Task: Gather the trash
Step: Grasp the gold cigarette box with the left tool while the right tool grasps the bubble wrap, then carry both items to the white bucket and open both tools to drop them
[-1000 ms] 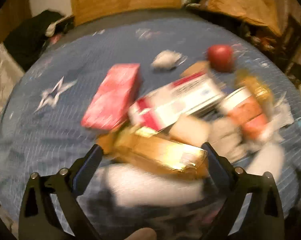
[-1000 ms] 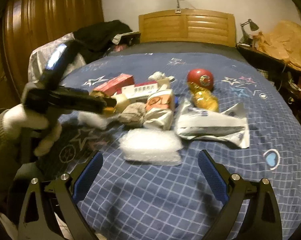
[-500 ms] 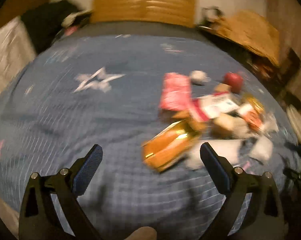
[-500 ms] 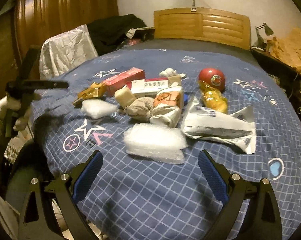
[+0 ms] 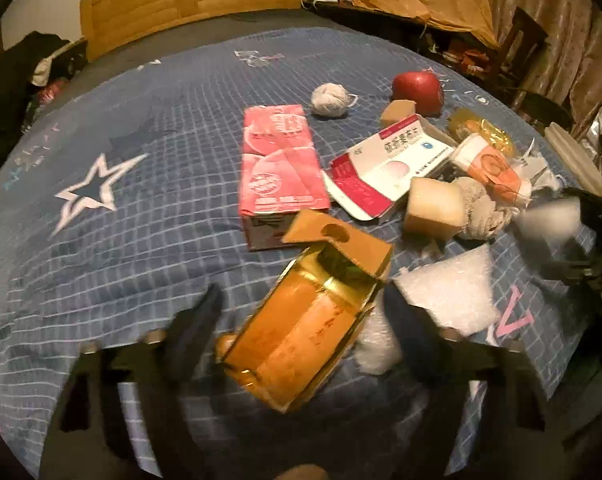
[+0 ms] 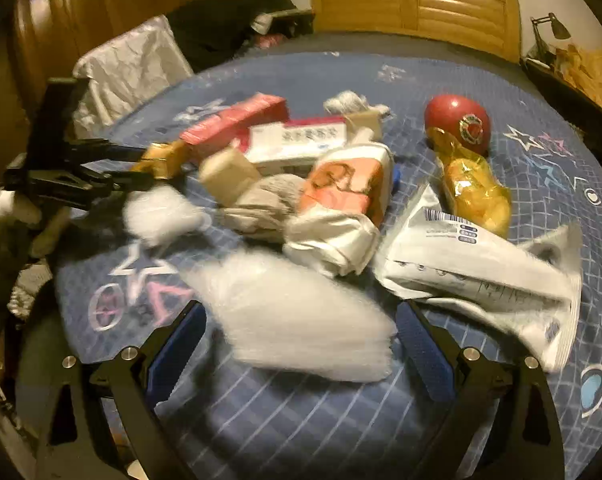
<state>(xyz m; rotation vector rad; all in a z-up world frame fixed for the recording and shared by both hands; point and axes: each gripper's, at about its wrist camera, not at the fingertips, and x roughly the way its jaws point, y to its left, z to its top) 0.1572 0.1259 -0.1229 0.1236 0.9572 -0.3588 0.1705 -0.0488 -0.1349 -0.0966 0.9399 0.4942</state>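
Gold carton [image 5: 305, 332] sits between the closing left gripper [image 5: 301, 320]; right gripper [image 6: 297, 344] angled downward, jaws spread.

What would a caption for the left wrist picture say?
Left gripper closing around a gold box among trash on a blue star-print bedspread.

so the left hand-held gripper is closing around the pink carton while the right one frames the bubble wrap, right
Not the pink carton. The left wrist view shows the left hand-held gripper closing around the gold box, with the carton lying beyond it. The right hand-held gripper does frame the bubble wrap.
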